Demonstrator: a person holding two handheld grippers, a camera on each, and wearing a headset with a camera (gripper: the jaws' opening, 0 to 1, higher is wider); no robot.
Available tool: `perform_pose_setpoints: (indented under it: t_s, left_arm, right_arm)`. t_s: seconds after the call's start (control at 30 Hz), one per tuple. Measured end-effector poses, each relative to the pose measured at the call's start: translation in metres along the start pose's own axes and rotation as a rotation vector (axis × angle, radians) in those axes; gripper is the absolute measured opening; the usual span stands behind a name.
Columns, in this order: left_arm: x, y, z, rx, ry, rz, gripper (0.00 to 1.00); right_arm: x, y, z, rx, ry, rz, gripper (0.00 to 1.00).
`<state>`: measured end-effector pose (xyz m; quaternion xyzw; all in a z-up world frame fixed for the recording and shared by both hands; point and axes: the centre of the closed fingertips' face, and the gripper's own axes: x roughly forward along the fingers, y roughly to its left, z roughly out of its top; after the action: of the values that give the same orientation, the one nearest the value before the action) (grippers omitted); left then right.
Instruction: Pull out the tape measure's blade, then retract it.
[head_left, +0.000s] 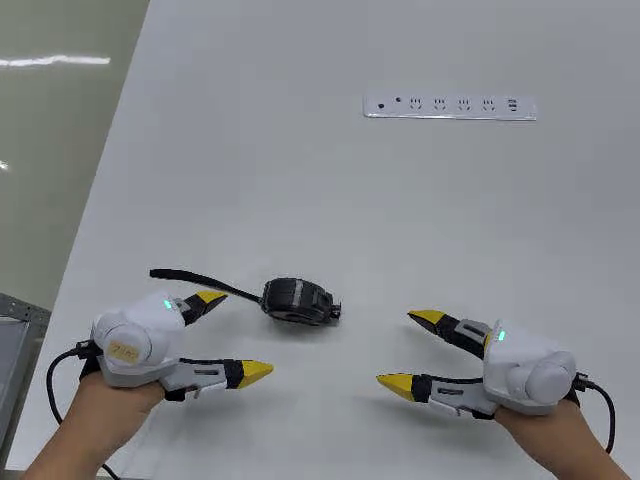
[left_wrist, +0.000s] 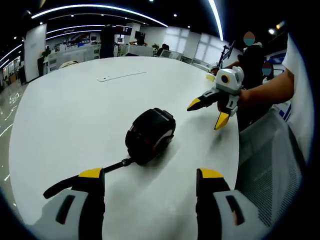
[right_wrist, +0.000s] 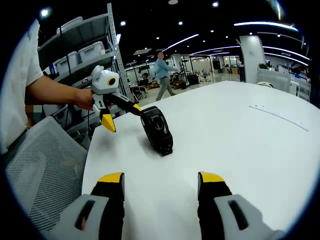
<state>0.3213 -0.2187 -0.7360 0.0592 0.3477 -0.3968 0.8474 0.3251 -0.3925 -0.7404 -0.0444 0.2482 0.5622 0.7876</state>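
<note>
The tape measure lies on the tabletop between my tongs, nearer the left tongs. Its long axis runs left-right, with its strap trailing left. Both left and right tongs gape wide, empty. I judge the blade exits rightward.

- The tape measure lies on the table, near the edge closest to the person and left of the table's middle.
- The left gripper sits just left of the tape measure and a little nearer the person, with its jaws parted and pointing right.
- The right gripper sits to the right, farther from the tape measure, with its jaws parted and pointing left.
- The tape measure lies between the two grippers, touching neither.
- The tape measure's strap trails left along the table, passing just behind the left gripper's far jaw.
- A power strip lies flat on the far part of the table, right of the middle and well apart from everything else.
</note>
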Motion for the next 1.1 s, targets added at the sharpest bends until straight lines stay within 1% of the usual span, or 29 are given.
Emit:
perform_pose_setpoints:
  t_s: [0.1, 0.27, 0.37, 0.57, 0.67, 0.77, 0.83, 0.9, 1.1]
  left_arm:
    - [0.002, 0.000, 0.002, 0.009, -0.004, -0.009, 0.73]
    - [0.007, 0.002, 0.005, 0.029, 0.001, -0.021, 0.73]
    - [0.010, 0.007, 0.002, 0.038, 0.015, -0.016, 0.72]
    - [0.015, 0.012, 0.003, 0.054, 0.023, -0.025, 0.71]
    - [0.017, 0.014, 0.006, 0.076, 0.021, -0.026, 0.70]
    - [0.020, 0.015, 0.008, 0.081, 0.017, -0.035, 0.68]
    - [0.022, 0.017, 0.007, 0.097, 0.034, -0.037, 0.66]
    - [0.025, 0.016, 0.008, 0.106, 0.036, -0.048, 0.65]
    - [0.030, 0.019, 0.010, 0.131, 0.047, -0.063, 0.64]
  right_arm:
    - [0.001, 0.000, 0.002, -0.005, -0.011, 0.011, 0.59]
    - [0.004, -0.001, 0.003, -0.018, -0.013, 0.024, 0.59]
    - [0.008, -0.004, 0.004, -0.016, -0.015, 0.027, 0.59]
    - [0.015, -0.006, 0.004, -0.029, -0.015, 0.036, 0.58]
    - [0.018, -0.007, 0.005, -0.036, -0.016, 0.044, 0.58]
    - [0.021, -0.010, 0.005, -0.038, -0.015, 0.049, 0.58]
    - [0.023, -0.012, 0.005, -0.031, -0.011, 0.052, 0.58]
    - [0.024, -0.013, 0.007, -0.034, -0.014, 0.057, 0.58]
    - [0.028, -0.016, 0.007, -0.039, -0.011, 0.068, 0.56]
